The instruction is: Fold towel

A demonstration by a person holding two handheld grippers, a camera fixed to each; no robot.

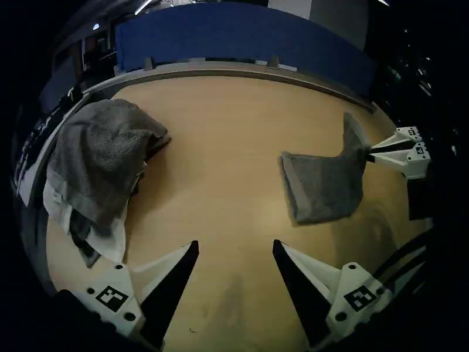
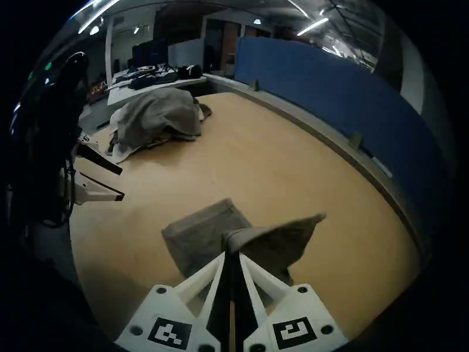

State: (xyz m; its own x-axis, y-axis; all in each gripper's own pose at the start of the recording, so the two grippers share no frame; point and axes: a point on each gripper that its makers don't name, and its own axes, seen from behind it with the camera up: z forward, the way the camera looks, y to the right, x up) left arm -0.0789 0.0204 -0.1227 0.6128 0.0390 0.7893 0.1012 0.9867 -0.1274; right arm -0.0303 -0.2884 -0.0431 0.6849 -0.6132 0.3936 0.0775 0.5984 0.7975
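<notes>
The small grey terry towel (image 2: pixel 202 237) at lower centre has its raised, partly hidden corner pinched by the white right gripper (image 2: pixel 232 254); the white left gripper (image 1: pixel 235 243) stands wide, empty.

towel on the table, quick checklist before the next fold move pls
1. Right gripper shut on the lifted edge of the small towel: ok.
2. Left gripper open and holding nothing: ok.
3. Rest of the small towel lies on the table: ok.
4. Pile of towels sits well apart from the small towel: ok.
5. Bare table between the left gripper and the small towel: ok.
6. Pinch catches every layer of the edge: cannot tell.
</notes>
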